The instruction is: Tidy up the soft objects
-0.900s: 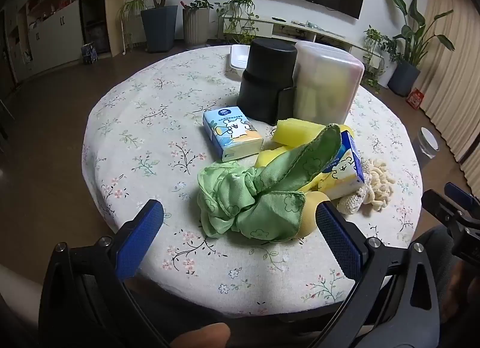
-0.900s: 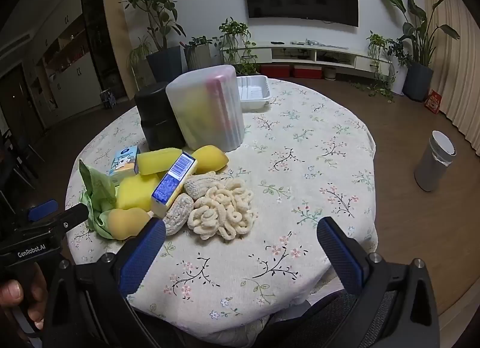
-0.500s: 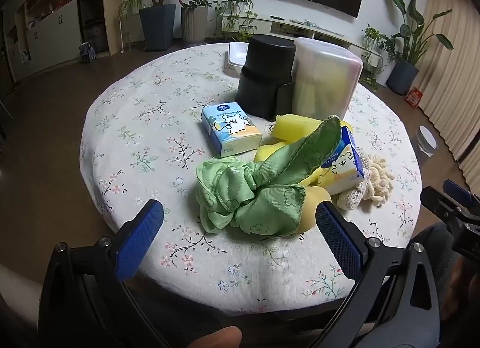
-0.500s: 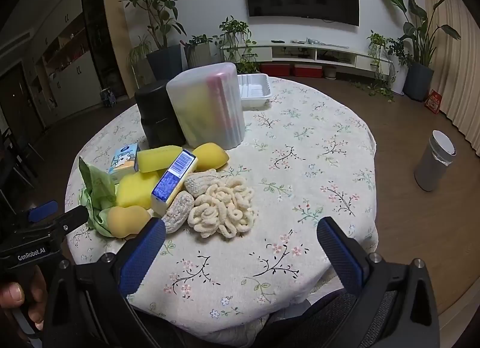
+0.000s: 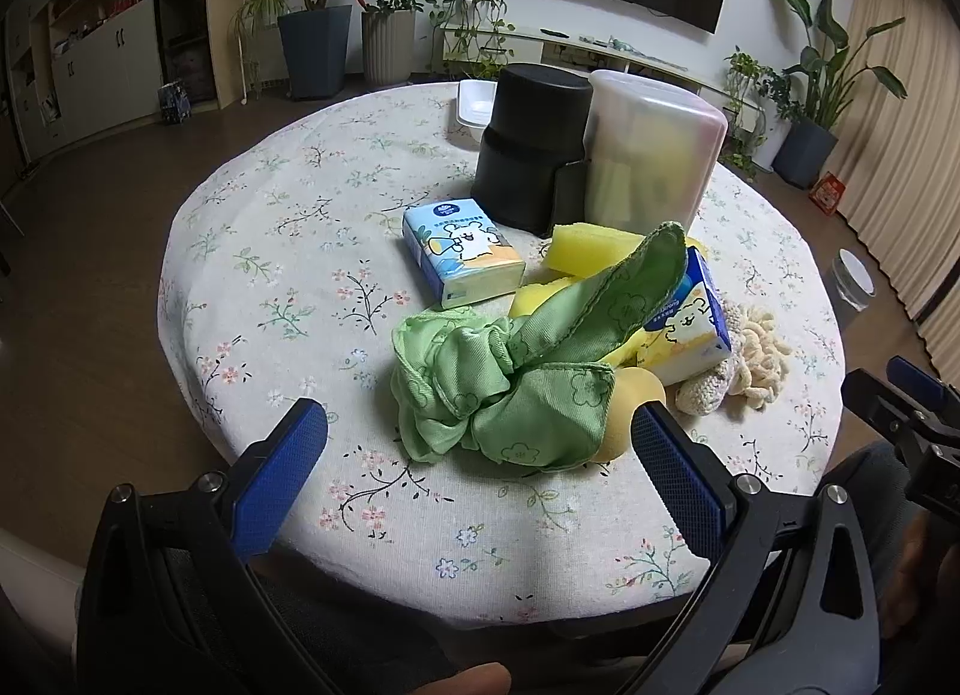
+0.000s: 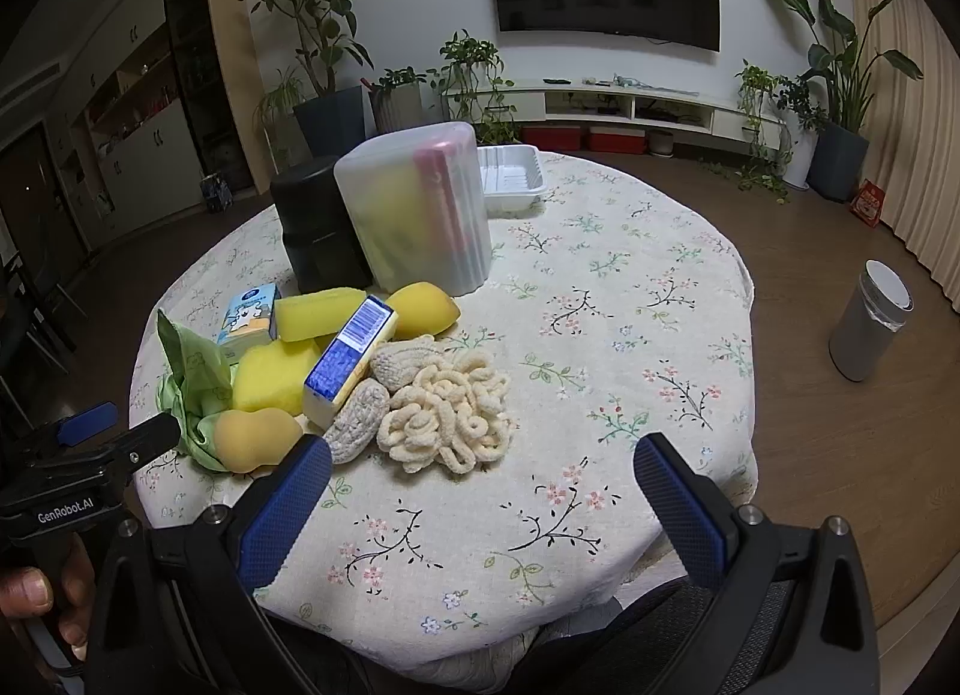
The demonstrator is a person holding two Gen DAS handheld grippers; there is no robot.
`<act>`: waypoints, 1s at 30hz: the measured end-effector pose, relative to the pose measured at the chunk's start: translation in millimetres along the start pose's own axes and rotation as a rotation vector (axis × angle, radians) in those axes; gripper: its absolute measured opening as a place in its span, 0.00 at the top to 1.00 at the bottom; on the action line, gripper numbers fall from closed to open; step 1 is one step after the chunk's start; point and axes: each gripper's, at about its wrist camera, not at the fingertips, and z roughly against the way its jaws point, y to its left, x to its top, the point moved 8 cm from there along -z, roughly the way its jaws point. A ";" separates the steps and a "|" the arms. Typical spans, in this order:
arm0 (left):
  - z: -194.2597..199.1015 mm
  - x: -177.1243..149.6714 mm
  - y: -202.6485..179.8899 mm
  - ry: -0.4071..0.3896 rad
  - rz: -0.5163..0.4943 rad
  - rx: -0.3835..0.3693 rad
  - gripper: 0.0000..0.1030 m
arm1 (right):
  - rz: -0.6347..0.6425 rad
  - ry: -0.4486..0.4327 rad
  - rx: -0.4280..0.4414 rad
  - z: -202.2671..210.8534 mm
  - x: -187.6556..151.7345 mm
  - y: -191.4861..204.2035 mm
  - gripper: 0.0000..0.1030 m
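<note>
A pile of soft things lies on the round floral table (image 5: 288,251). A crumpled green cloth (image 5: 510,371) drapes over yellow sponges (image 5: 591,245). Two tissue packs (image 5: 462,257) (image 5: 690,323), a cream chenille cloth (image 6: 447,416) and a grey knitted piece (image 6: 360,422) lie beside them. My left gripper (image 5: 480,443) hangs open just short of the green cloth, nothing between its fingers. My right gripper (image 6: 480,479) stands open in front of the cream cloth, also empty.
A black cylinder (image 5: 531,146) and a translucent lidded container (image 6: 420,209) stand behind the pile, with a white tray (image 6: 510,176) beyond them. A grey bin (image 6: 870,323) stands on the floor at right. Bare tablecloth shows on the table's right half.
Both views have crept slightly closer to the pile. Nothing on the table has moved and both grippers stay open.
</note>
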 end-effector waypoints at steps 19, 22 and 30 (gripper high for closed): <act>-0.8 -1.3 -1.4 0.001 0.001 -0.001 0.00 | 0.002 0.006 -0.002 -2.3 -0.6 0.8 0.00; -0.8 -1.3 -1.5 0.001 0.001 -0.002 0.00 | 0.002 0.006 -0.001 -2.1 -0.6 0.8 0.00; -1.3 -2.0 -2.9 0.001 0.001 -0.003 0.00 | 0.002 0.007 -0.001 -2.2 -0.8 0.9 0.00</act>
